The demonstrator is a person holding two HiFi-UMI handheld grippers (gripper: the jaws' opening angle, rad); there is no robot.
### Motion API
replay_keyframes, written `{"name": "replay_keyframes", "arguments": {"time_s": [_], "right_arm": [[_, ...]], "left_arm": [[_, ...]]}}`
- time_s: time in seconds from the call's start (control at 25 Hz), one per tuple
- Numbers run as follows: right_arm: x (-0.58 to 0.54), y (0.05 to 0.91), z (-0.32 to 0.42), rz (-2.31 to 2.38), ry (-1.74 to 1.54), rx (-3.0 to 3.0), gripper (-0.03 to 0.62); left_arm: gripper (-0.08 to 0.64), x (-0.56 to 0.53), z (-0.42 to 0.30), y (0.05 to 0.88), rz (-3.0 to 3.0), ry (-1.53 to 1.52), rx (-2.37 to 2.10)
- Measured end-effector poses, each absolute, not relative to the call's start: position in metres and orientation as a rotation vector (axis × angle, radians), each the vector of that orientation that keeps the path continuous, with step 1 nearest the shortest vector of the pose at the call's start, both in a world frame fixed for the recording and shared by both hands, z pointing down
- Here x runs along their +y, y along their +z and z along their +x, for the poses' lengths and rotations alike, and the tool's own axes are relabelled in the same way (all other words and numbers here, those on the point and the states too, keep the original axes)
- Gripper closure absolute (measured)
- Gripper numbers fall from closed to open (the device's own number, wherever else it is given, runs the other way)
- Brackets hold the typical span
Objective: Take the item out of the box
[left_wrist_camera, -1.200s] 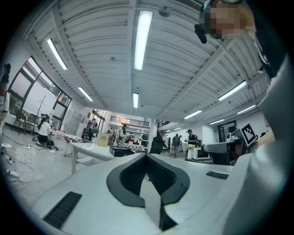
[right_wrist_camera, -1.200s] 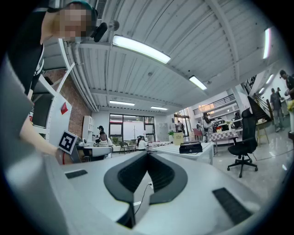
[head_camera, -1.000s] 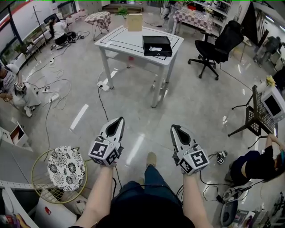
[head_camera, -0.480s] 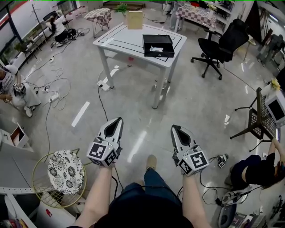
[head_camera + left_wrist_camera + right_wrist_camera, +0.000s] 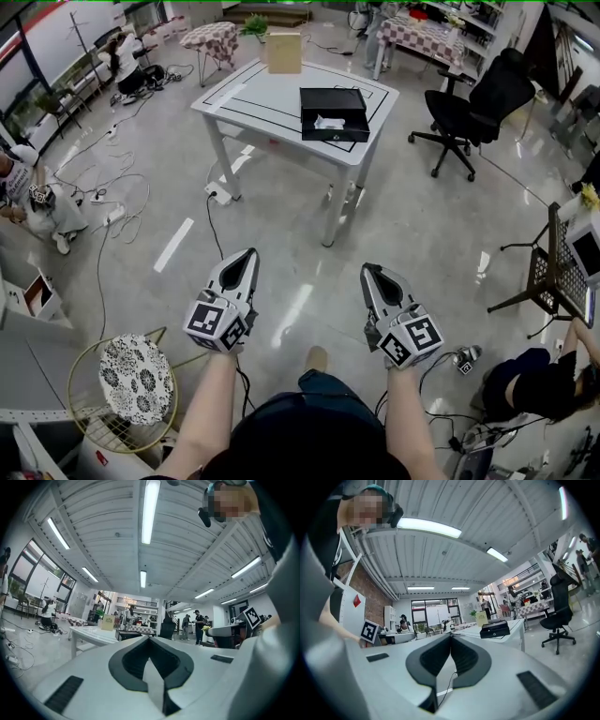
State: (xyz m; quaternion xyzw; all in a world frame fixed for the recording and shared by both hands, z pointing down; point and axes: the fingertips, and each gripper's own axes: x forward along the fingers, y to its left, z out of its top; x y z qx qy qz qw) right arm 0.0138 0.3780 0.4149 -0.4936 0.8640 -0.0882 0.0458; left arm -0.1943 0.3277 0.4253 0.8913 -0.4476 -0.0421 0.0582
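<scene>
A black open box (image 5: 333, 112) lies on the white table (image 5: 272, 94), several steps ahead, with a small white item (image 5: 328, 122) inside it. The same box (image 5: 495, 628) shows small in the right gripper view. Both grippers hang over the floor well short of the table. My left gripper (image 5: 248, 255) is shut and empty, jaws meeting at the tip (image 5: 149, 638). My right gripper (image 5: 367, 270) is also shut and holds nothing, its tip (image 5: 450, 636) pointing toward the table.
A tan cardboard box (image 5: 284, 52) stands at the table's far edge. A black office chair (image 5: 478, 108) is right of the table. Cables (image 5: 112, 202) trail on the floor at left, a round patterned stool (image 5: 131, 375) sits near left, and people sit at both sides.
The table and box have drawn nearer and lower in the head view as I walk forward. Both grippers keep their pose and stay shut.
</scene>
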Motion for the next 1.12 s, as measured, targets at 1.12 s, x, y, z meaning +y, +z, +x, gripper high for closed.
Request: {"name": "replay_keyframes", "arguments": {"time_s": [1.12], "right_arm": [[0.271,0.436,0.076,-1.425,-0.349,2.678,0.588]], "left_arm": [[0.552,0.237,-0.141,0.444,2.636,-0.107,-1.425]]}}
